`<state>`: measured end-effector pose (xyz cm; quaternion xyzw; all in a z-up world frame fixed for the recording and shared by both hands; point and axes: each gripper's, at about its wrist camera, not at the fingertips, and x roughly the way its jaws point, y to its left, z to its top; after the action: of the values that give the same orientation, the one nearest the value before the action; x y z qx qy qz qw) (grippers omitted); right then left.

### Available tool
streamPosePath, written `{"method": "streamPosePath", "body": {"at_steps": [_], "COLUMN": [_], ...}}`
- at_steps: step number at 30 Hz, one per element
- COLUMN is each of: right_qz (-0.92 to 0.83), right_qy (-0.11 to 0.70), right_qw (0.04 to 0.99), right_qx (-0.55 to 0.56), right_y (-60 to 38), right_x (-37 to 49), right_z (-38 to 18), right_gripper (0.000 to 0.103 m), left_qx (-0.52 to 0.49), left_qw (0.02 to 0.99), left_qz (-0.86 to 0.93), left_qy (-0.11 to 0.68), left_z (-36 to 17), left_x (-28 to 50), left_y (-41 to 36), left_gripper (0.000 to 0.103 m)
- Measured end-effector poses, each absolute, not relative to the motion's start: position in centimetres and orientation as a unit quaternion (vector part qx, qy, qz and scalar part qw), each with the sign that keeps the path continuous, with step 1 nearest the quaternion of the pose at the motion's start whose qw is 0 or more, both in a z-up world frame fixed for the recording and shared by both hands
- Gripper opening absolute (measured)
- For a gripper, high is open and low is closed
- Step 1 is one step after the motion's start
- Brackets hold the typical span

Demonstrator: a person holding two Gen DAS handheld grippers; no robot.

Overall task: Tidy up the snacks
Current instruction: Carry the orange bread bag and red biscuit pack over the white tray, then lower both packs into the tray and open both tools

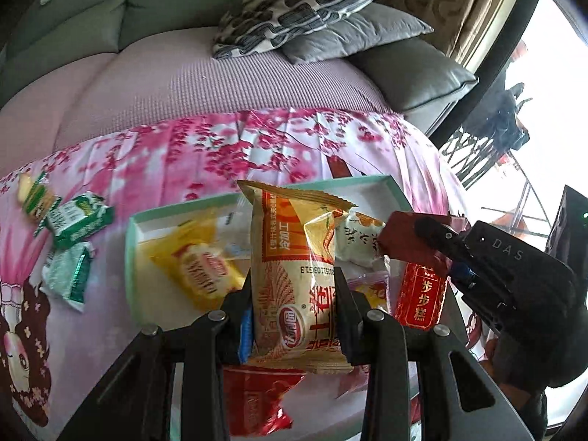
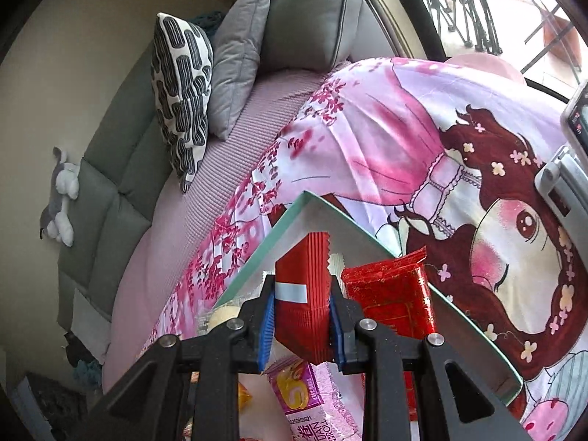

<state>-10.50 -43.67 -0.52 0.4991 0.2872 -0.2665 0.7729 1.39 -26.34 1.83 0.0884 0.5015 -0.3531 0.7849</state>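
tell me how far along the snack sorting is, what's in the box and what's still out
Partly done. The teal-rimmed box already holds several packs, including a yellow pack and a shiny red pack. In hand: the left tongs grip an orange-and-cream snack bag, and the right tongs grip a red packet, both over the box. Left: three green packs on the bedsheet, outside the box.

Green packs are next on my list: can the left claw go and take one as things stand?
Probably not yet. The left claw is shut on the orange snack pack. The green packs lie uncovered on the sheet left of the tray, so the path looks free after release.
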Motion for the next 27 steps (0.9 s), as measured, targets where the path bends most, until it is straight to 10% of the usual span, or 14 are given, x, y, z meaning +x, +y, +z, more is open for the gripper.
{"method": "streamPosePath", "body": {"at_steps": [14, 19, 27], "right_qz": [-0.263, -0.272, -0.291], "right_qy": [0.317, 0.325, 0.337], "right_qw": [0.766, 0.762, 0.771], "right_qx": [0.494, 0.489, 0.455], "right_y": [-43.4, -43.3, -42.4], "right_x": [-10.1, -10.5, -11.1], "right_z": [-0.8, -0.5, 1.4], "right_gripper": [0.034, 0.057, 0.064], "left_qx": [0.109, 0.107, 0.079], "left_qw": [0.774, 0.777, 0.787], "left_qz": [-0.349, -0.349, -0.338], "left_qy": [0.517, 0.512, 0.51], "left_z": [0.1, 0.8, 2.2], "left_x": [0.6, 0.6, 1.4], "left_y": [-27.2, -27.0, -25.4], "left_gripper": [0.039, 0.05, 0.053]}}
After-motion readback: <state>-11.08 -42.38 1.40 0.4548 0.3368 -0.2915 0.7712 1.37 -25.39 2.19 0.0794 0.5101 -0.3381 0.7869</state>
